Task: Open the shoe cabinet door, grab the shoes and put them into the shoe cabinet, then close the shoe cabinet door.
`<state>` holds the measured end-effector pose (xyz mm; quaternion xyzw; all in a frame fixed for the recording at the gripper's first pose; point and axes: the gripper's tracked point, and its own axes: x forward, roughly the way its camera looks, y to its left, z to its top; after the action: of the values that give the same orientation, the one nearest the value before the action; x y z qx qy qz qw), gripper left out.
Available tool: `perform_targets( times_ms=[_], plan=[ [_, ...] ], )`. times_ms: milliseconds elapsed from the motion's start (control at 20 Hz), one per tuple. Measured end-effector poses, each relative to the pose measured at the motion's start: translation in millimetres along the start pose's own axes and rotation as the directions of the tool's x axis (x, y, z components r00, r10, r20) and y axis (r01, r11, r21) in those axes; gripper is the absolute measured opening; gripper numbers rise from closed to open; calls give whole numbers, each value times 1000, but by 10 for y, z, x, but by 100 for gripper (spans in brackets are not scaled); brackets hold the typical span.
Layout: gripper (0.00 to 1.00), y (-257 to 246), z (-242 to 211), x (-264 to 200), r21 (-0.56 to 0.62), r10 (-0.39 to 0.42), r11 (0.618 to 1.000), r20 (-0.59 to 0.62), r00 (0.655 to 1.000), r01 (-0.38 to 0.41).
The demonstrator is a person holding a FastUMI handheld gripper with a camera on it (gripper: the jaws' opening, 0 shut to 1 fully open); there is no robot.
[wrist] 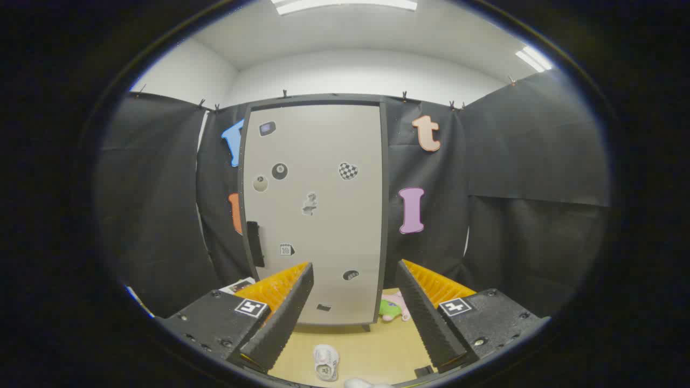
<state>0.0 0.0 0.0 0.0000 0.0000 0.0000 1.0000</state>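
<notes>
Gaping wide, the tongs (356, 318) face the closed, stickered shoe cabinet door (318, 215), labels seemingly unreadable.

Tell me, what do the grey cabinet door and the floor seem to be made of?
The tall grey cabinet door looks like smooth matt laminated board or painted panel: flat, even, with stickers holding on it. The tan floor looks like smooth wood-look board, though no grain is clear. The open gripper holds nothing.

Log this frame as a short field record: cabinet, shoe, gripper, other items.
cabinet: tall grey shoe cabinet with stickers, door shut, dark handle on its left edge
shoe: small white shoe on the tan floor, between the fingers, short of the cabinet
gripper: gripper open, holding nothing
other: green and pink plush toy beside the cabinet's base
</notes>
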Motion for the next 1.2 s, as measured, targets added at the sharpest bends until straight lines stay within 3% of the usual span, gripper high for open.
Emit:
perform_targets(
  times_ms=[850, 1200],
  plan=[
    [100, 188, 72, -286, -22, -10, 1000, 10, 1000, 10],
    [100, 570, -115, -11, 9, 24, 1000, -16, 1000, -24]
  ],
)
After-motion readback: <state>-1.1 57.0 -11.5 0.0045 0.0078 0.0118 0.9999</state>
